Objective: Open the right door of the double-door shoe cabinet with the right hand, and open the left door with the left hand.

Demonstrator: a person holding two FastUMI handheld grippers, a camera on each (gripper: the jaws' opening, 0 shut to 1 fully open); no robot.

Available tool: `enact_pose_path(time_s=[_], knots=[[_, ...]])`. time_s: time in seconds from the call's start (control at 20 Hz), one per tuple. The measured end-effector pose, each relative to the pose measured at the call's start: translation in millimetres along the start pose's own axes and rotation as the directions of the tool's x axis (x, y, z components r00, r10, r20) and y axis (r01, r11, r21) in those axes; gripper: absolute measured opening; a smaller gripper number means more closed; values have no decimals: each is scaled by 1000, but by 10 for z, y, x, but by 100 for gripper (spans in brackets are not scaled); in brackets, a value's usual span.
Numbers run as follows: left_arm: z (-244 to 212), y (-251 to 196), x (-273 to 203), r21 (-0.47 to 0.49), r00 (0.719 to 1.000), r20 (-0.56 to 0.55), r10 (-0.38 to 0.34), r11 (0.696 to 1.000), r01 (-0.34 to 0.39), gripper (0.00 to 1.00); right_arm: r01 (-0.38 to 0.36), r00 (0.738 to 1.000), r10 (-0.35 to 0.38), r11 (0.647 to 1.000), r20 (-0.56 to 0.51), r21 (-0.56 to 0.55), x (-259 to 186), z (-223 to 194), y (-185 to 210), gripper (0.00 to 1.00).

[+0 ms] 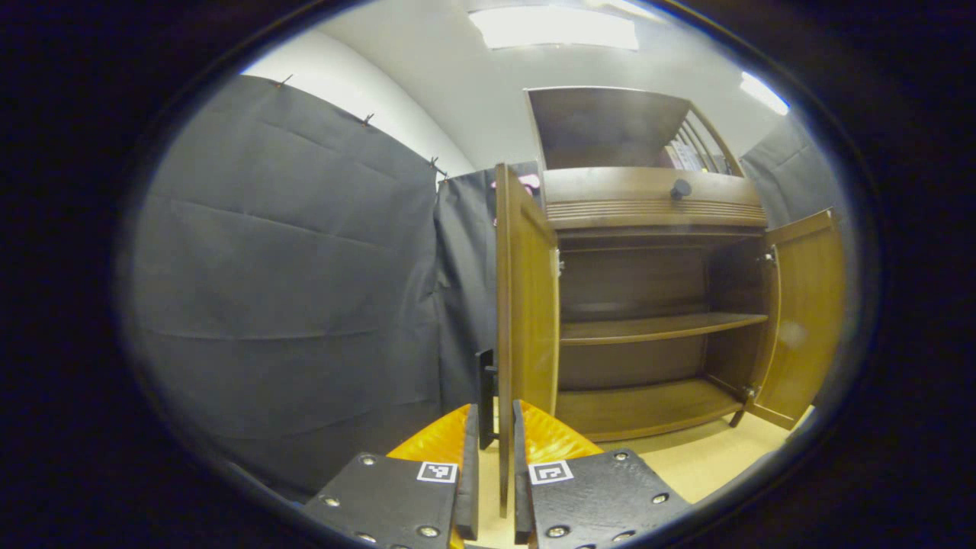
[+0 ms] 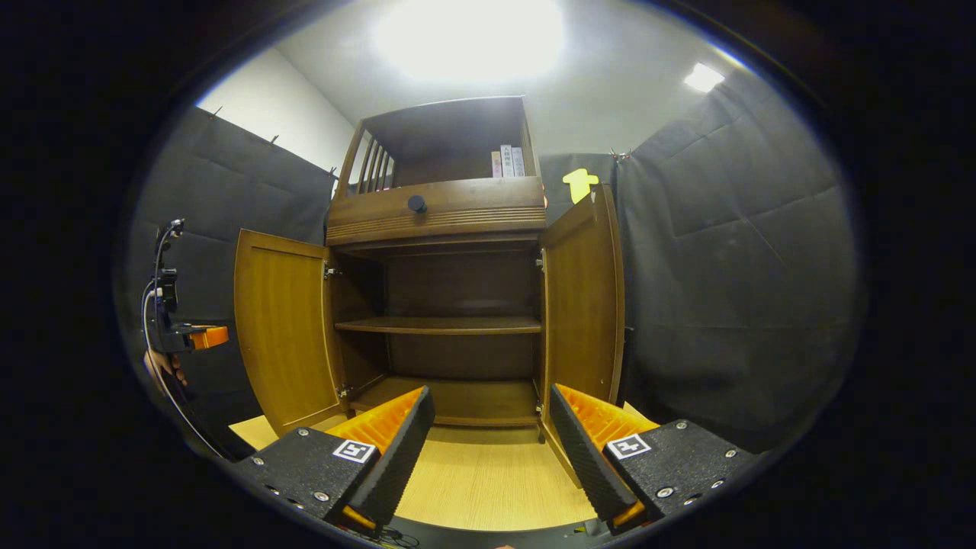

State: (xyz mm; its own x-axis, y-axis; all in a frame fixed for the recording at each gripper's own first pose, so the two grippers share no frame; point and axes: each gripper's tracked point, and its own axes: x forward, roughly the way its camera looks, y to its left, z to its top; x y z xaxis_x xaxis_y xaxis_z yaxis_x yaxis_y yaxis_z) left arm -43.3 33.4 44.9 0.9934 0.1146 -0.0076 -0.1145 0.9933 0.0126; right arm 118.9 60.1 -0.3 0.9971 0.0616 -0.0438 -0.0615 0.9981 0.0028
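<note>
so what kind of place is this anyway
Probably a recording booth set up as a bit of a home: black cloth walls pinned up around a wooden shoe cabinet, both doors open, on a light wood floor, with a plain ceiling light overhead.

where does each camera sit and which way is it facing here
left gripper view: rides the left tool, facing the left door edge-on; its nearly closed fingers straddle that edge, contact unclear.
right gripper view: rides the right tool, facing the open cabinet head-on; its fingers gape apart, and the left tool with a hand shows far left.
shared: cabinet shelves, both open doors, round knob.
</note>
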Motion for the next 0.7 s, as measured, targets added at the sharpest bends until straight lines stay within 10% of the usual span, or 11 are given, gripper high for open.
enact_pose_path(time_s=[0.7], knots=[[279,-517,-1112,6,997,34,-67,998,67,24,-1,1000,1,999,4,36,-469,22,-148,94]])
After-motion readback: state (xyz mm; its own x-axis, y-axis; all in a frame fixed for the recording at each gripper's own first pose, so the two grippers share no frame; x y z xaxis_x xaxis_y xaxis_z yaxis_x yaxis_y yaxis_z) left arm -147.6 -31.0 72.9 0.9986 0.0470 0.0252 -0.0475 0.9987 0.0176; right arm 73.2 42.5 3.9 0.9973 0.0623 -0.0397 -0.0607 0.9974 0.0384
